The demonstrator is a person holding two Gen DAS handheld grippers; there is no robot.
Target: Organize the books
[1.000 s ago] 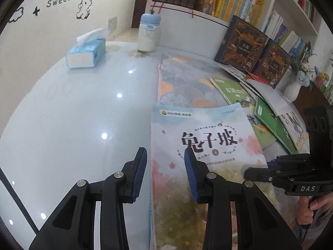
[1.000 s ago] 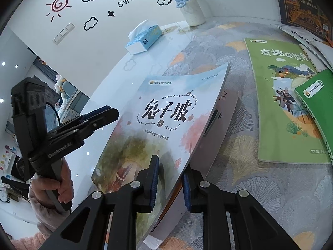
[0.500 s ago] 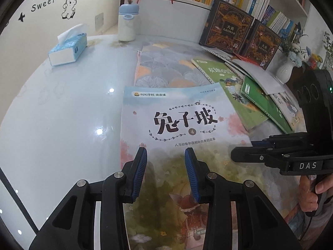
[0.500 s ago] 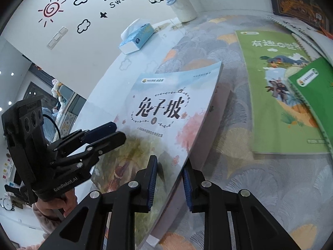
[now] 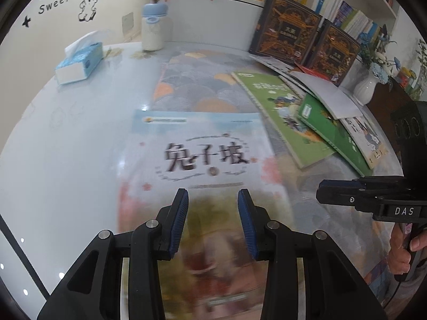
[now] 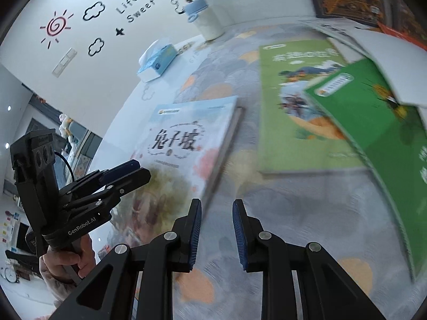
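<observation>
1. Pale book [image 5: 202, 154] lies flat on the table [image 5: 66, 138], partly on the patterned mat [image 5: 197, 90].
2. Left gripper [image 5: 212, 208]: jaws apart above the book, gripping nothing.
3. Right gripper [image 6: 216, 222]: jaws apart, empty, beside the book's edge.
4. Green books [image 6: 301, 101] overlap to the right.

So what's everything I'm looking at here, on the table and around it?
pale illustrated book: one, light blue and white, flat at table's near middle
green books: two, overlapping, right of it
dark ornate books: two, leaning upright at the back
tissue box: one, blue, back left
bottle: one, white with blue lid, back
vase: one, white, far right
patterned mat: one, grey and orange
left gripper: black, blue pads, open, over the pale book
right gripper: same, open, empty
</observation>
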